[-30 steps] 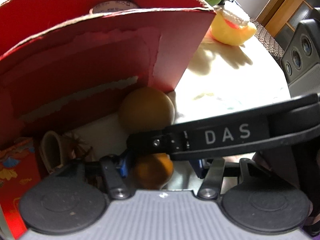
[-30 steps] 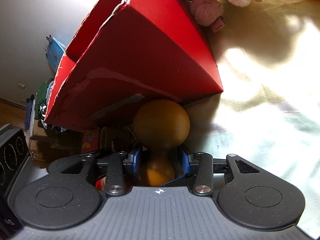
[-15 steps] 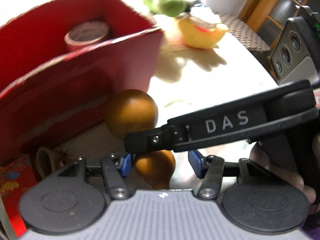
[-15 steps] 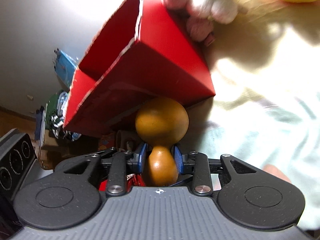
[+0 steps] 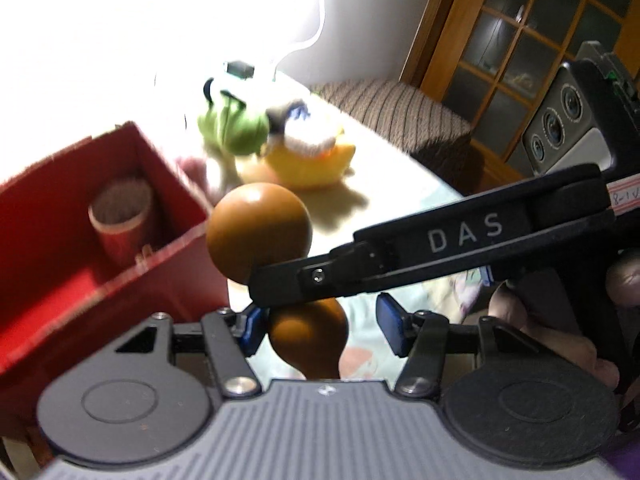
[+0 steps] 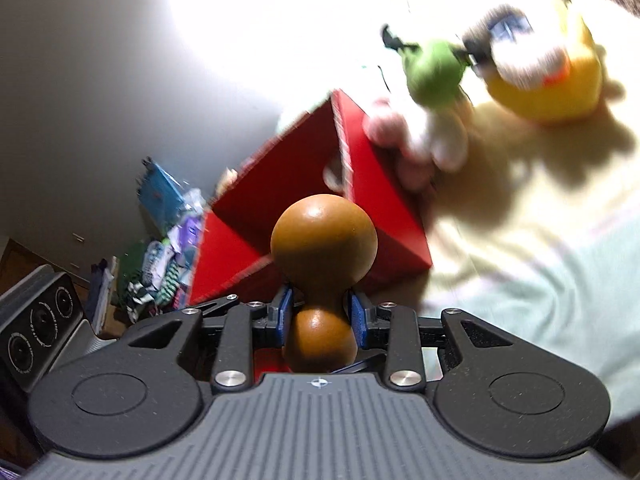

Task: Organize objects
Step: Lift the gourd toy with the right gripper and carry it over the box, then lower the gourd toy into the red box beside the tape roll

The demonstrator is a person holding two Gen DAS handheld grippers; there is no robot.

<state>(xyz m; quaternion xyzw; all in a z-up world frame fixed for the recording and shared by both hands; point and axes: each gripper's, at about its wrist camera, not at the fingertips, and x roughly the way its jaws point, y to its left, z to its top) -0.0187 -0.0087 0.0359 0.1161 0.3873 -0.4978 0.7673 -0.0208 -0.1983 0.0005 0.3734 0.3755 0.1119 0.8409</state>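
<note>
A pale cloth-covered table (image 6: 532, 280) stood under harsh light that washed out the wall behind it, with a wooden glazed door (image 5: 532, 40) and a striped brown seat (image 5: 400, 108) off to one side.

The right gripper (image 6: 319, 312) was clamped on the narrow waist of a brown wooden gourd (image 6: 323, 240), its blue pads (image 6: 284, 314) pressing in from both sides. The gourd's larger bulb pointed forward, held in the air just in front of the open red cardboard box (image 6: 376, 216) and above its near wall.

In the left wrist view the same gourd (image 5: 258, 232) sat between the left gripper's (image 5: 320, 326) spread fingers (image 5: 390, 322), which stood well apart; one pad looked close to the smaller bulb, the other clearly off it. The black arm of the right-hand tool (image 5: 460, 252), marked DAS, crossed in front, with a hand (image 5: 532, 332) partly visible beneath it.

Inside the box stood a roll of tape (image 5: 120, 220) against the far corner. Beyond the box lay a pink and white plush toy (image 6: 424, 140), a green plush (image 5: 234, 128) and a yellow plush duck (image 5: 310, 156), all blurred, close together on the cloth.
</note>
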